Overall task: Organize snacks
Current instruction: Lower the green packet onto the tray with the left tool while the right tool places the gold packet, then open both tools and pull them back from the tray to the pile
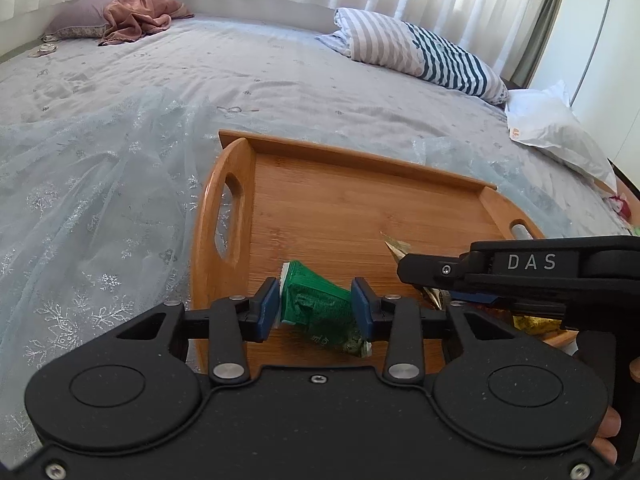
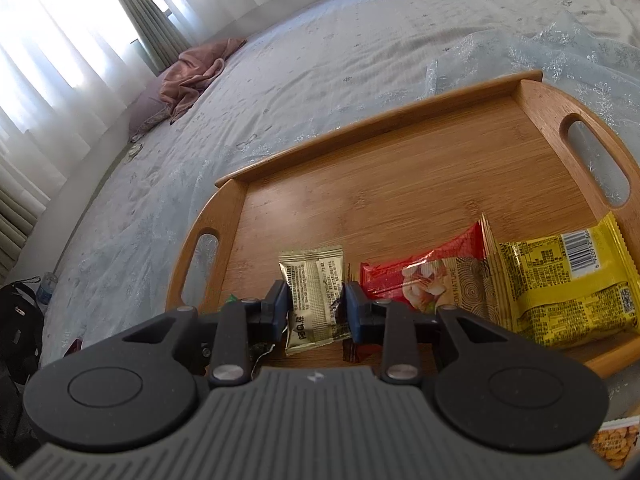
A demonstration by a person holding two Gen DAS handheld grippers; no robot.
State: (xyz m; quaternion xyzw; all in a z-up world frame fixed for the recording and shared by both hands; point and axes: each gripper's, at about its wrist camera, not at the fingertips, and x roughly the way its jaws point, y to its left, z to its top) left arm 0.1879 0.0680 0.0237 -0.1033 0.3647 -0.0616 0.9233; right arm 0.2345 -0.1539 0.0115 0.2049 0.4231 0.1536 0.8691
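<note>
Two tongs, crinkled green packet [image 1: 320,304], bamboo tray [image 1: 360,208]

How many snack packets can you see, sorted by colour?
Green packet: 1
Gold packet: 1
Red packet: 1
Yellow packet: 1
Total: 4, all at the wooden tray

The right gripper [image 2: 316,312] clamps a gold packet [image 2: 314,298] over the wooden tray [image 2: 400,192], beside red [image 2: 420,276] and yellow packets [image 2: 568,284].
</note>
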